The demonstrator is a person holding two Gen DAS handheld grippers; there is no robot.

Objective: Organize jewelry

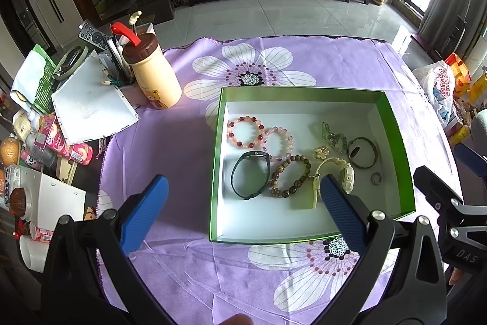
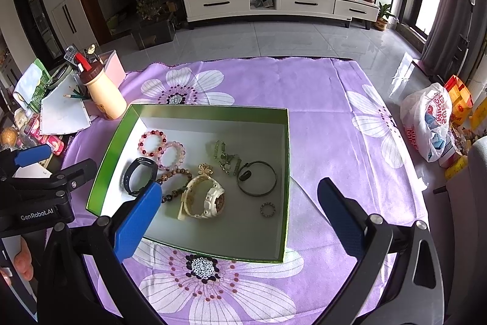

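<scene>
**Two tools spread, jewelry all in the green box**

Left wrist view: my left tool [image 1: 242, 197] hangs w/ its blue pads wide apart, nothing between them. Left pad sits over the purple flower cloth [image 1: 188, 118] on the surface; right pad overlaps the near part of the green box [image 1: 395, 124], in front of the cream watch [image 1: 338, 172]. Box is open, white inside, and holds the lot: red-pink bead bracelet [image 1: 246, 132] far left, pale pink bead bracelet [image 1: 280, 142] touching it, black band [image 1: 251, 175] nearer, brown bead bracelet [image 1: 290, 176] beside the band, gold flower brooch [image 1: 322, 153] mid, chain piece [image 1: 333, 136] behind it, dark bangle [image 1: 362, 153] to the right, small ring [image 1: 376, 178] near the bangle. My right tool's frame shows at the right edge. Cream bottle [image 1: 155, 81] w/ brown lid stands left of the box on the cloth edge; clutter further left.

Right wrist view: my right tool [image 2: 240, 203] is likewise spread, empty. Left pad overlaps the box's near-left part [image 2: 103, 166], just in front of the black band [image 2: 140, 175] and brown beads [image 2: 175, 181]; right pad is over bare cloth [image 2: 328, 118] right of the box. Cream watch [image 2: 202, 197] lies mid-box, bangle [image 2: 257, 178] and ring [image 2: 268, 209] to its right, both apart. White plastic bag [image 2: 426, 121] lies on the floor at right.
</scene>
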